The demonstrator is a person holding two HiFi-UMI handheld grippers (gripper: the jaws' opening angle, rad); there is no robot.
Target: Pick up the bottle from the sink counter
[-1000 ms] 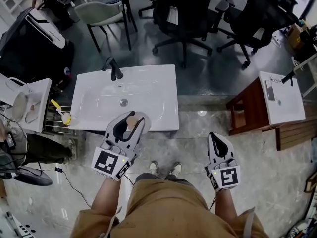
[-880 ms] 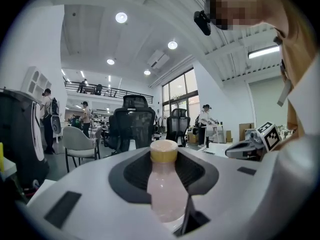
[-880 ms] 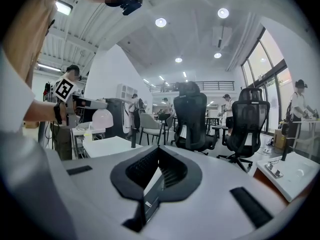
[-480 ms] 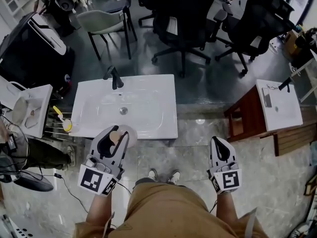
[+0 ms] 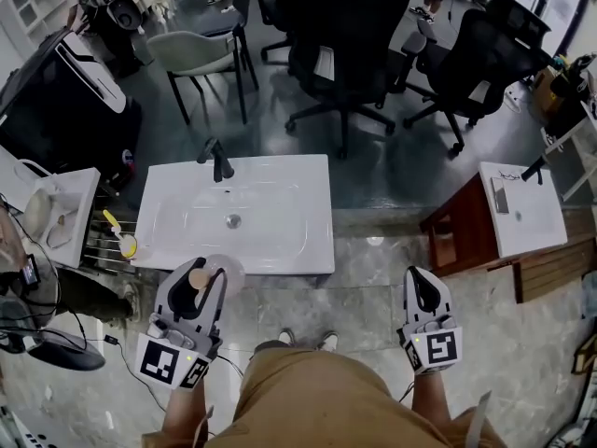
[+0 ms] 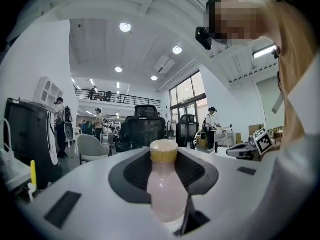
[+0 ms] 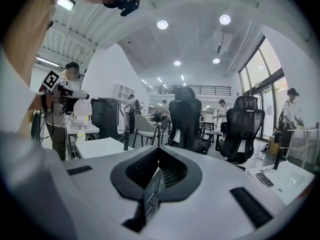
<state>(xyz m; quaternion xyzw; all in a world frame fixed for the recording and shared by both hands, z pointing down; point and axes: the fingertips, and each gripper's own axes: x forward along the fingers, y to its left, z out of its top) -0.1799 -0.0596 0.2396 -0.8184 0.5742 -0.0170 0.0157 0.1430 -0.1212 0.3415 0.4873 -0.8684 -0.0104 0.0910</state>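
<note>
Trousers of tan cloth are filling the bottom of the head view, with the person's two light shoes showing just beyond them on the grey marbled floor. Left of the legs, the left gripper is holding its jaws partly apart and pressing their dark ribbed pads against both sides of a pale pink plastic bottle with a yellowish round cap. The bottle is standing upright between the jaws, with its cap level with their tips. From above, the bottle is sitting at the near left corner of the white rectangular sink counter, over its front edge. On the other side, the right gripper is hanging over the floor, well apart from the sink, with its jaws brought together and gripping nothing. Beyond the counter's shallow basin, a black faucet is rising from the far rim. Further off, black office chairs and a grey-green chair are standing on the dark floor, and a second white sink on a brown wooden stand is sitting off to the right.
</note>
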